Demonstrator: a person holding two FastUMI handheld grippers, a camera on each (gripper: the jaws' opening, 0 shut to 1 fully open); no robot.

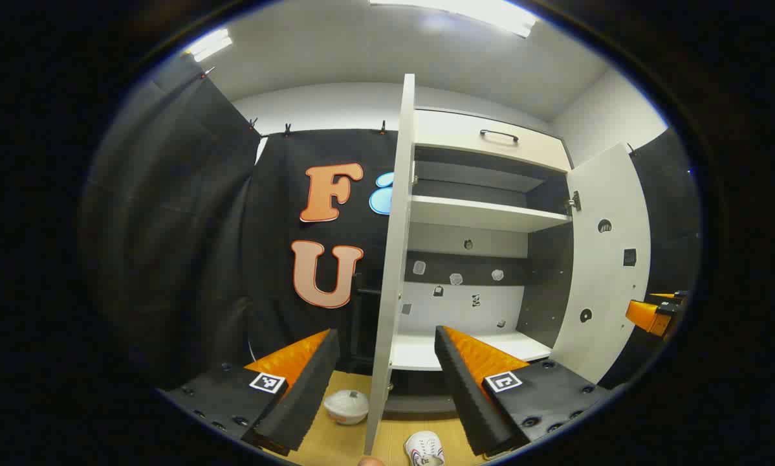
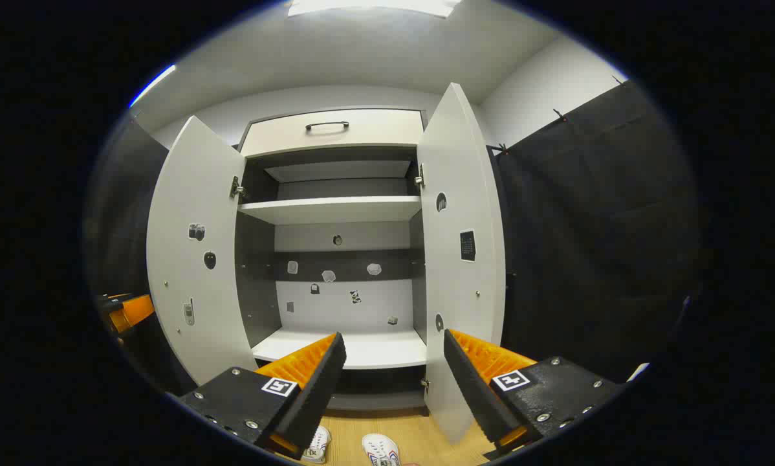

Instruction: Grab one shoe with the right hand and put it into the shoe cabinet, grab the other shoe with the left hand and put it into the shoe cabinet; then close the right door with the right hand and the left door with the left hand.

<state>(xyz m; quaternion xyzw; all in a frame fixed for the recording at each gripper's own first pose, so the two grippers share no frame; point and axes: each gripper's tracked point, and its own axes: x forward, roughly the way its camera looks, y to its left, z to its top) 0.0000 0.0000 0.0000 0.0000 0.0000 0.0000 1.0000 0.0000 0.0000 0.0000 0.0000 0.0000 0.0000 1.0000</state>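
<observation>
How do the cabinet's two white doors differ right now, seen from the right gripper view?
The left white door swings wide, showing its full inner face; the right white door looks narrower, more edge-on. The left door carries stickers of small objects, the right a dark square sticker. Both are open, hinged to the white shoe cabinet.

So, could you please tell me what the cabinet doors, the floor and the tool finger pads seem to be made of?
The cabinet doors look like white laminated board: flat, matte, with metal hinges. The floor appears to be light wood or wood-look laminate, going by its tan, faintly grained surface. The right tool's finger pads seem to be black foam or rubber with ridged faces on orange plastic backing.
</observation>
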